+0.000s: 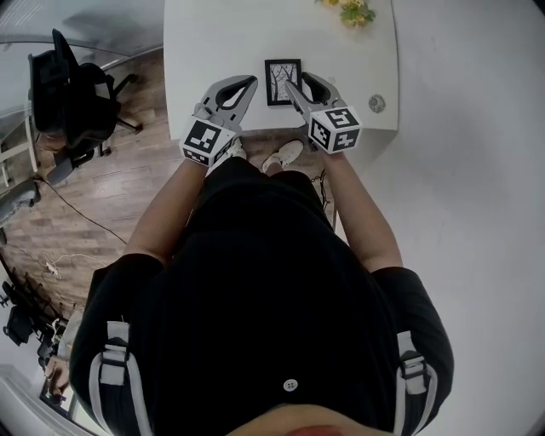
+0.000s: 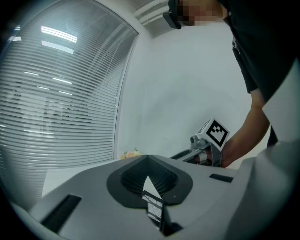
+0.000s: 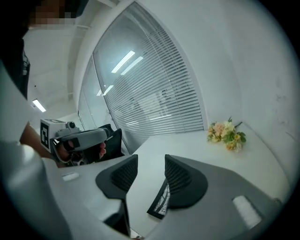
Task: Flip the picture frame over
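Frame (image 1: 283, 83) holding tree drawing (image 1: 283, 78), white table (image 1: 204, 51)

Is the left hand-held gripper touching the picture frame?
Apart. The head view shows a strip of bare white table between the left hand-held gripper and the picture frame's left edge.

A white table (image 1: 213, 51) carried a small bunch of yellow and peach flowers (image 1: 353, 11) at its far edge and a round grommet (image 1: 376, 104) near its right corner. A black office chair (image 1: 72, 94) stood on the wood floor (image 1: 111, 196) to the left. Slatted blinds (image 3: 154, 98) covered the window.
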